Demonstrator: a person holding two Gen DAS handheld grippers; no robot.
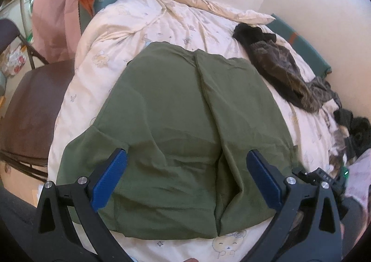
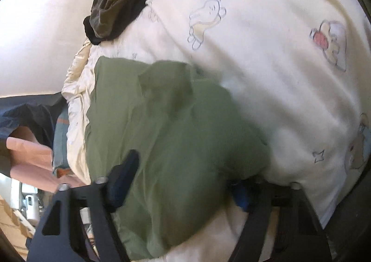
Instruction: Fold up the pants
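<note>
The olive-green cloth pants (image 1: 180, 137) lie spread flat on the cream cartoon-print bed quilt (image 1: 148, 21), legs side by side, no fold made yet. The left gripper (image 1: 186, 178) hovers spread and empty over them; the right gripper (image 2: 183, 183) straddles one edge, half spread, its grip unclear.

Left gripper (image 1: 186, 178): two black skeletal arms w/ triangular cut-outs, each tipped by a ribbed blue pad (image 1: 109, 181). Silver round screw heads (image 1: 82, 180) at the linkage pivots, two per side. Thin black link bars betw. arm and pad carrier. Beside the right-side arm, a small black module w/ pale lettering and a green light (image 1: 346, 172); lettering too small to read.

Right gripper (image 2: 183, 183): same black frame, triangular cut-outs, silver pivot screws (image 2: 62, 186). Picture blurred; pads look dark navy on one side, brighter blue (image 2: 242, 194) on the other, prob. same ribbed type.
</note>
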